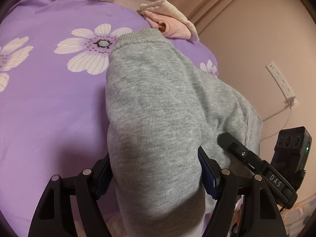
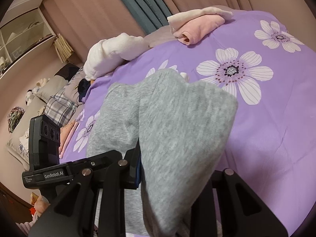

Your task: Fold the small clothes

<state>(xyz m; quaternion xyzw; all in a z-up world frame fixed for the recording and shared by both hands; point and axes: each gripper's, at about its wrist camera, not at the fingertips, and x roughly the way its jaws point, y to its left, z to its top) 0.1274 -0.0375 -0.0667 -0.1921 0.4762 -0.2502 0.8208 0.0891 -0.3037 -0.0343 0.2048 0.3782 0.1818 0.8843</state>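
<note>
Grey knit garment (image 1: 158, 118): bunched between the blue pads of the left gripper (image 1: 156, 179), jaws set wide around a thick fold; right gripper (image 2: 169, 169) pinches another fold, jaws narrow. Both tools angle downward, cloth draping ahead. Beneath: purple floral bedspread (image 1: 49, 98). Beyond the tips: folded pink clothes (image 2: 197, 27), white plush (image 2: 110, 53), pink curtain (image 2: 83, 9).

On my right gripper (image 1: 256, 164), seen from my left wrist, a small white label (image 1: 275, 180) reads "DAS". On my left gripper (image 2: 65, 169), seen from my right wrist, a label (image 2: 53, 175) reads "GenRobot.AI"; the tiny print (image 2: 29, 180) beside it is probably three words, too small to read.
</note>
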